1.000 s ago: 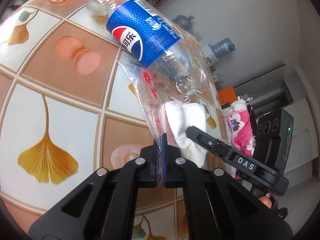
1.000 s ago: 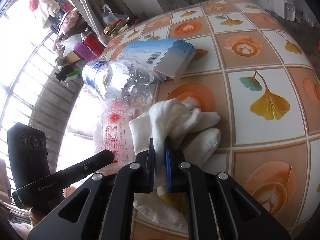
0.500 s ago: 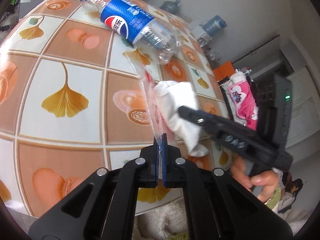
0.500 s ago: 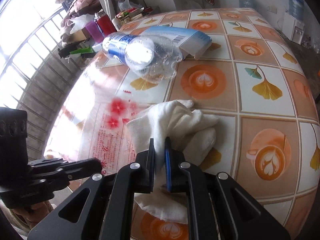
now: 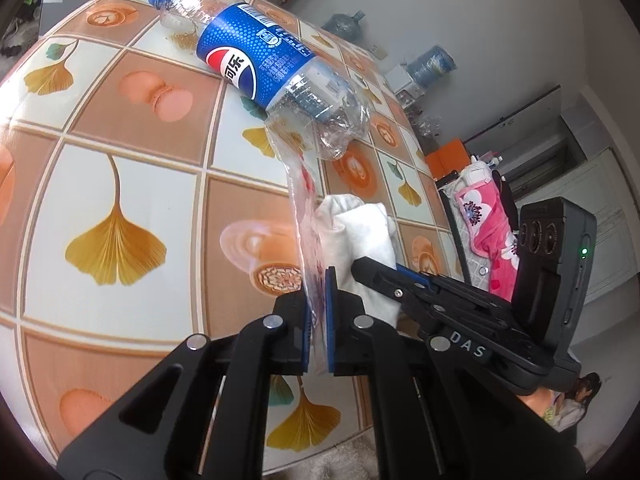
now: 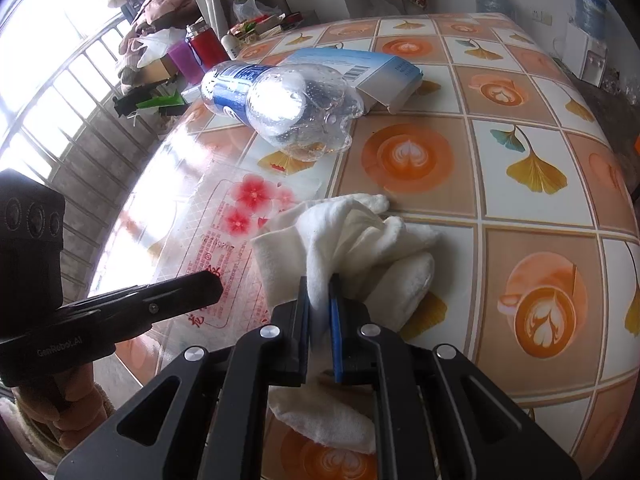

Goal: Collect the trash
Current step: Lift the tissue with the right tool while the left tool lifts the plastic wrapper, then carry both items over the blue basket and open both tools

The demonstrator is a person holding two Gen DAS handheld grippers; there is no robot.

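Right wrist, white cloth (image 6: 344,236) clamped in hand-held gripper (image 6: 318,304)

Barred window (image 6: 44,120) bright; grey wall (image 5: 460,8).

I count one plastic bottle (image 6: 280,108), one white cloth (image 6: 352,240), one clear printed bag (image 6: 224,240), one blue-and-white box (image 6: 360,68), and two water jugs (image 5: 432,64) beyond the table's far edge.

Ahead of my left fingers, the plastic bottle (image 5: 256,68) carries a blue Pepsi label with Chinese characters. Right of them, the right gripper (image 5: 362,268) reads "DAS". Left of my right fingers, the left gripper (image 6: 208,284) reads "GenRobot.AI".
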